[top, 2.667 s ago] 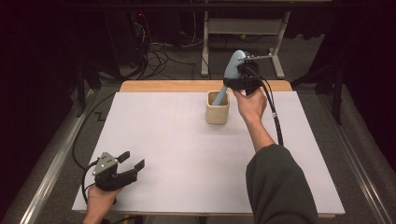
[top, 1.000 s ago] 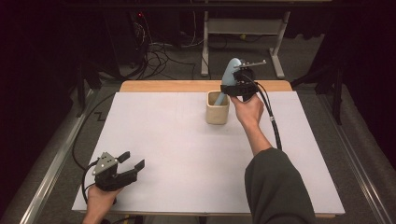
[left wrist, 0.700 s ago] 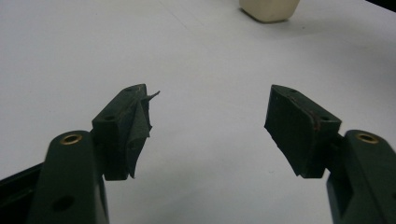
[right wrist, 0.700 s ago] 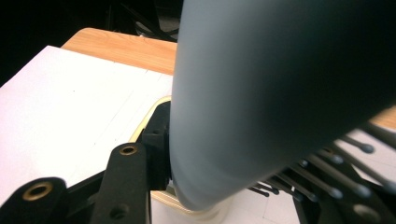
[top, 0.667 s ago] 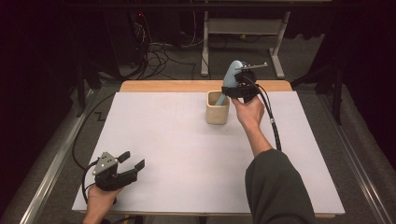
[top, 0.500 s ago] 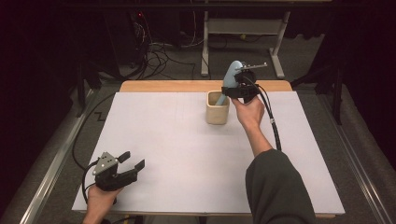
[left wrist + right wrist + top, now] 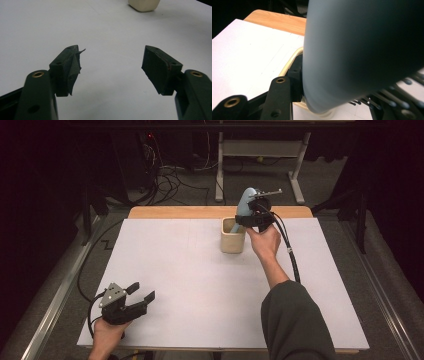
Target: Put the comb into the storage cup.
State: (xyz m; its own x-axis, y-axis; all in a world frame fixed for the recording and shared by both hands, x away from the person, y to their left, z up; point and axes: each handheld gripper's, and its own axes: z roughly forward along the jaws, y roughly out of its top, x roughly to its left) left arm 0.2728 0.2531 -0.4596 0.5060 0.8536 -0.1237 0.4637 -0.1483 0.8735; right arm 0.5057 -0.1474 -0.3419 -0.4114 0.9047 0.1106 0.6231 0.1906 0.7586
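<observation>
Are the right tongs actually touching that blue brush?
Touching. The right gripper view shows a black jaw pressed against the brush above the cup; the high view shows the right tongs clamped on it.

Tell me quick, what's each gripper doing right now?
Left gripper: open, empty, low over the table.
Right gripper: shut on a blue hairbrush over the cup.

The high view looks forward and down over the whole white table (image 7: 200, 285). The left gripper view skims low across it, sharing the cream cup (image 7: 144, 5). The right gripper view sits tight against that cup (image 7: 292, 61)
</observation>
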